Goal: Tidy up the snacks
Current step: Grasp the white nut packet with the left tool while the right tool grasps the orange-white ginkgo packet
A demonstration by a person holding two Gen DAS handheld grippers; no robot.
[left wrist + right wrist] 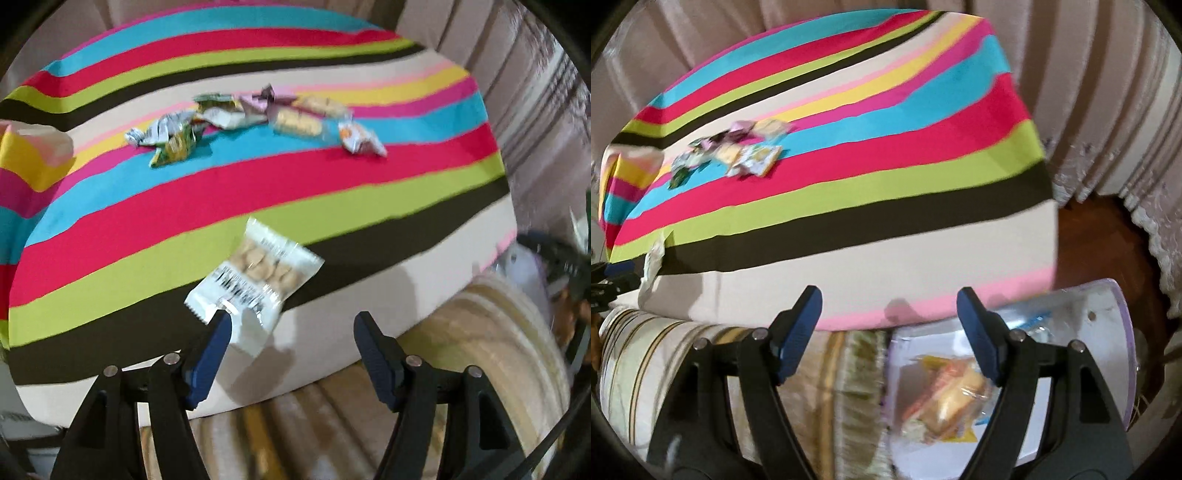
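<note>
The left hand-held gripper [291, 326] gapes, a white snack packet [255, 275] touching one finger; the right hand-held gripper [889, 303] hangs released above a clear bin [1108, 314].

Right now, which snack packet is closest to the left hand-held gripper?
The white biscuit packet. It sits right at the left hand-held gripper, touching one finger, apart from the pile of snack packets far back on the striped cloth.

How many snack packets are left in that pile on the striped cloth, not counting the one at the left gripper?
About 7, though blur and overlap may hide some. The pile runs from a silver packet and a green packet at its left end to an orange-and-white packet at its right.
</note>
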